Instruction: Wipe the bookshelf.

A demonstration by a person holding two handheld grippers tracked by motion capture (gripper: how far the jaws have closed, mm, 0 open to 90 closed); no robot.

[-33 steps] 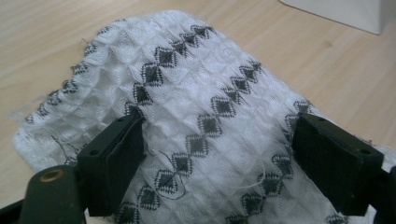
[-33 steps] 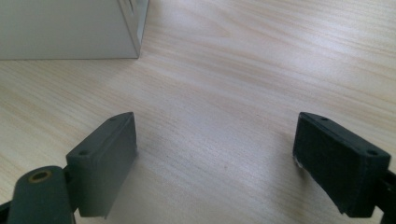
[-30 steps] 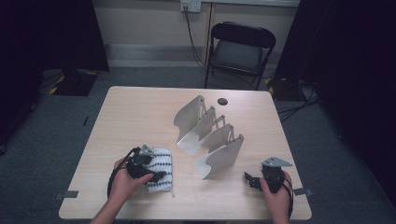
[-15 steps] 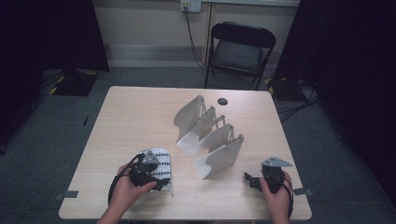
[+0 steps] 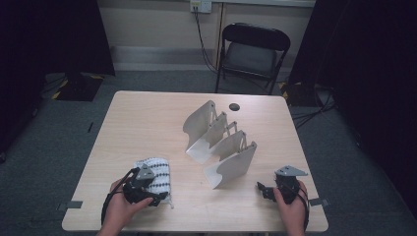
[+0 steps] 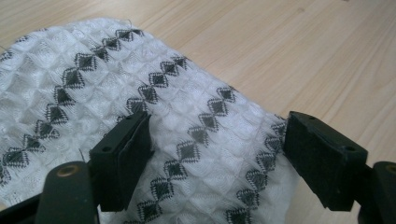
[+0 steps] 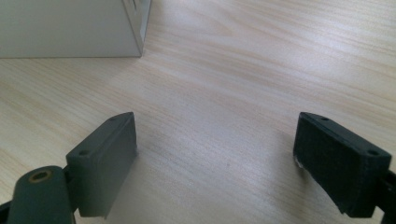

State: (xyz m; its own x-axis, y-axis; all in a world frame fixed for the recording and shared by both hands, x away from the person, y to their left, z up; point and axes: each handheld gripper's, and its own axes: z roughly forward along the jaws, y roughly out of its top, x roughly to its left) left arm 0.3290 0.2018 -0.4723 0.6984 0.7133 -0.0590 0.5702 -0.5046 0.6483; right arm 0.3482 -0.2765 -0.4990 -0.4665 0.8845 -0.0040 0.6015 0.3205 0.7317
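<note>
Hovering low over a folded white waffle-weave cloth [image 6: 140, 116] patterned with dark diamonds, the left gripper [image 6: 217, 161] has its two black fingers spread wide, one finger resting on the fabric and the other just past the cloth's outer edge, so the fold sits between them. This looks like a stance for pinching the cloth's edge, though nothing is gripped yet. From the high view, the cloth [image 5: 160, 173] lies at the near left of the pale wooden desk [image 5: 147, 123], partly under the left gripper [image 5: 147, 195] and the hand behind it. The right gripper [image 7: 217, 163] also has its fingers wide apart with only bare desk between them; it sits low at the near right [image 5: 265, 191], apparently waiting. Ahead of the right fingers, off to one side, stands a white metal rack [image 5: 219, 142] of curved upright dividers, its near corner [image 7: 70, 28] visible. Beyond the rack lies a small dark round object [image 5: 234, 106], too small to identify.
</note>
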